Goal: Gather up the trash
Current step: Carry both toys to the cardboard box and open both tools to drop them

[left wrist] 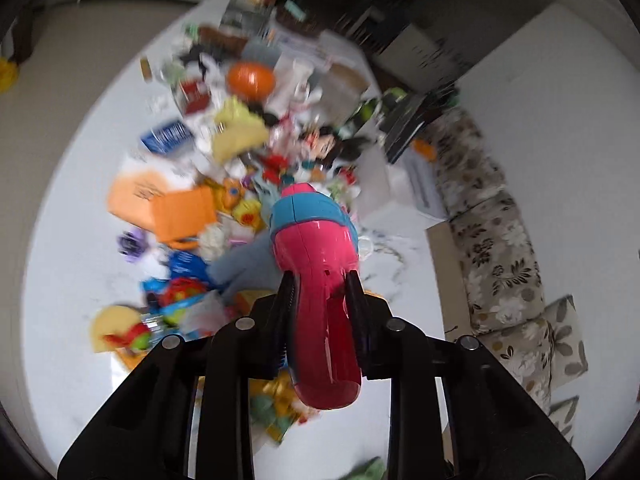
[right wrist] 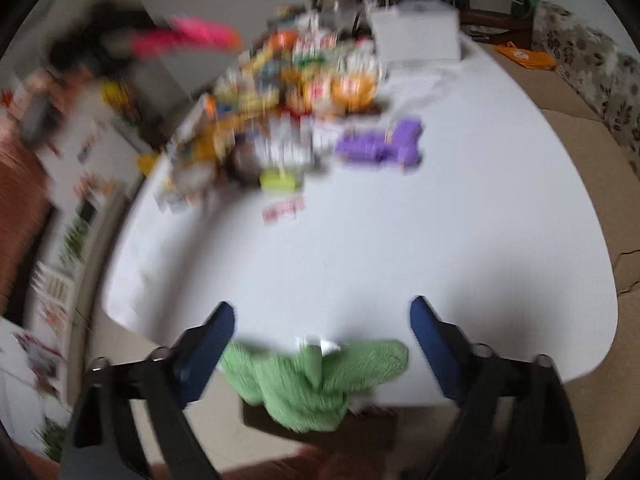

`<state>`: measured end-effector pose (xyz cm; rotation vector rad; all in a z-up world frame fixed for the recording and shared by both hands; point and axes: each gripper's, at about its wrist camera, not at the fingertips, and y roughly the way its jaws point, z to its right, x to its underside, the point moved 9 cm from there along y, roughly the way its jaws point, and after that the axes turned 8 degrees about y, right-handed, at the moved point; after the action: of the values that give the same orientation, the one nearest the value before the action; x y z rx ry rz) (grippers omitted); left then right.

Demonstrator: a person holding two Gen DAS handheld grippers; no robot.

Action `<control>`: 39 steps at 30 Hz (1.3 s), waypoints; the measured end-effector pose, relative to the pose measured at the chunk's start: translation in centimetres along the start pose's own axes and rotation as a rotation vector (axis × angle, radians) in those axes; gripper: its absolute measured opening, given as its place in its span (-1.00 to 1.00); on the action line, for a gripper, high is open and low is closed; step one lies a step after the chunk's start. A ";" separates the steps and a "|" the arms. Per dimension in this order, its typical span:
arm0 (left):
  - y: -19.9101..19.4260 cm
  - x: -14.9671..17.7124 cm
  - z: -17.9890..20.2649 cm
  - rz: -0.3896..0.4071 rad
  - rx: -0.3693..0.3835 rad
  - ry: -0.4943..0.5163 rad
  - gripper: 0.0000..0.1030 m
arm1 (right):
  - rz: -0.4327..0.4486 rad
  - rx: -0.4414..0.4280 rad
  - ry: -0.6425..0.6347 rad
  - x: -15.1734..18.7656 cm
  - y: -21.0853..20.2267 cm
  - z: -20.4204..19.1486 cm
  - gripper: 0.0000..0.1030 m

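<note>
Pinching a pink toy (left wrist: 320, 280) above the clutter, the left gripper (left wrist: 320, 292) lifts it clear; the right gripper (right wrist: 320, 320) hangs spread over a green cloth (right wrist: 316, 384).

L tool (left wrist: 319, 286) clamped on sth pink; R tool (right wrist: 322, 316) jaws wide apart.

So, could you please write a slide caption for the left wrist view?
Left gripper clamps a pink-and-blue toy above a white table cluttered with colourful items.
</note>
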<state>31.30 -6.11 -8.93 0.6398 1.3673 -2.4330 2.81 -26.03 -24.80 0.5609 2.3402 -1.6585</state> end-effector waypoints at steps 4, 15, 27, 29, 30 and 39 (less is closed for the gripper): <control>-7.1 2.5 -0.6 0.079 0.042 0.042 -0.52 | -0.060 0.165 -0.106 2.6 4.0 -0.2 0.66; -17.3 19.6 -4.1 0.036 0.060 0.109 -0.53 | -0.095 -0.029 0.023 3.0 3.4 -3.4 -0.24; -0.1 48.4 -8.8 -0.508 0.058 0.054 -0.53 | -0.281 -0.074 0.083 15.8 4.8 -5.4 -0.23; 4.4 51.8 -10.2 -0.577 0.035 0.053 -0.53 | -0.320 -0.040 0.112 18.2 8.9 -3.5 -0.23; 7.1 53.5 -11.1 -0.605 0.016 0.047 -0.53 | -0.339 -0.024 0.134 19.3 11.3 -2.4 -0.22; 20.3 61.3 -18.2 -0.801 -0.259 0.075 0.46 | -0.428 0.288 0.153 24.8 25.8 6.6 0.43</control>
<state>-8.24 -2.44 -62.96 0.1116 2.2540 -2.7061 -8.85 -20.28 -58.82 0.2476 2.4727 -2.2381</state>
